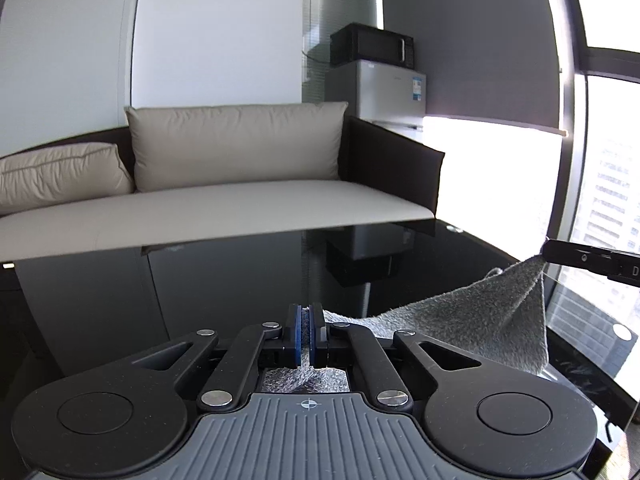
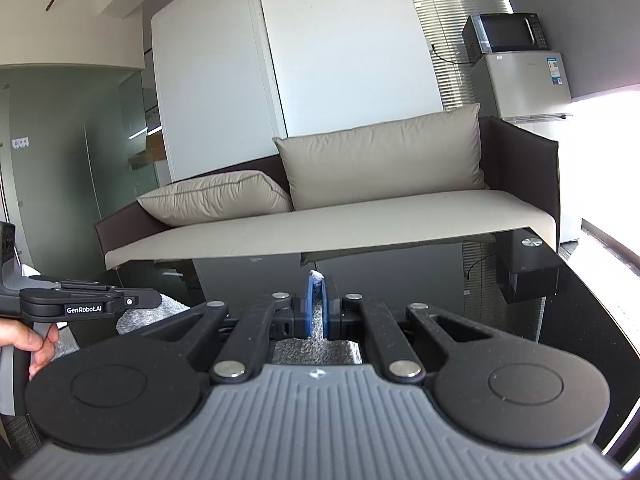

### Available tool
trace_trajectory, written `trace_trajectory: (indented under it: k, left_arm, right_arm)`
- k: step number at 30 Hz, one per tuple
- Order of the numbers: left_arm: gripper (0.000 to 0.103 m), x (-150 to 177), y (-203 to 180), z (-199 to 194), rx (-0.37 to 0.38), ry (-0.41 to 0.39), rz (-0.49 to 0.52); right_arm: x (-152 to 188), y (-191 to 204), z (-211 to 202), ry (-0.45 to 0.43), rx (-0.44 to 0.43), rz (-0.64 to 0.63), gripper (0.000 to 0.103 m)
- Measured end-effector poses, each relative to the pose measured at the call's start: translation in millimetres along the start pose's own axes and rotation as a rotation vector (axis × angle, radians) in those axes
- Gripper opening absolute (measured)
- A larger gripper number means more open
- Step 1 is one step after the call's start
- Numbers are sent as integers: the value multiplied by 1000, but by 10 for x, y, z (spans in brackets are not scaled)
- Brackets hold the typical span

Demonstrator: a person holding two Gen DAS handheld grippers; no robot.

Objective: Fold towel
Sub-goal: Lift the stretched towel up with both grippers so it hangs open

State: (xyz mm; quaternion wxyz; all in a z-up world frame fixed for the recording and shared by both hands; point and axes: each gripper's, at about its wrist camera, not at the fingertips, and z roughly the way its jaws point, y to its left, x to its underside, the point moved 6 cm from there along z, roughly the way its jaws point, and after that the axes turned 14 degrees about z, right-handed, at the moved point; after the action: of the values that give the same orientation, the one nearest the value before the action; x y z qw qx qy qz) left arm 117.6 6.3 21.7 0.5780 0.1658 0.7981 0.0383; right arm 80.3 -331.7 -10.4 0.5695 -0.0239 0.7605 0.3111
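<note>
Towel (image 1: 472, 328), grey and fuzzy, hangs in the air above the black glass table (image 1: 248, 276), stretched between the two grippers and sagging in the middle. Its near corner is pinched in the left gripper (image 1: 307, 334), whose blue pads (image 1: 297, 334) are pressed nearly together with only the cloth between them; more of the fabric bunches behind the pads, under the gripper's linkage. From there the cloth rises to the right, toward the table's right edge, where its far corner is clamped in the tip of the right gripper (image 1: 546, 254), with a loose flap drooping below that corner. In the right wrist view the right gripper (image 2: 316, 308) points level toward the table's far edge, its blue pads closed on a thin strip of towel (image 2: 317, 278) that pokes up past their tips. At the left of that view the left gripper (image 2: 154, 301) is held level, a person's hand (image 2: 34, 344) wrapped around its grip. Beyond the table stands a beige sofa (image 1: 224, 204).
</note>
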Motion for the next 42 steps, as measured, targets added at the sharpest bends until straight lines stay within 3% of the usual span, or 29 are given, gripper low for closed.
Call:
trace_trajectory:
  k: [5, 21, 42]
  left_arm:
    - [3, -171, 4, -173, -62, -99, 20]
    - [3, -607, -4, -404, -120, -196, 37]
    - [3, -831, 168, -576, -98, -181, -49]
  right_arm:
    - [-127, 37, -78, -80, -61, 31, 4]
    - [-540, 295, -245, -247, -123, 38, 4]
    - [-752, 511, -507, -272, -124, 57, 4]
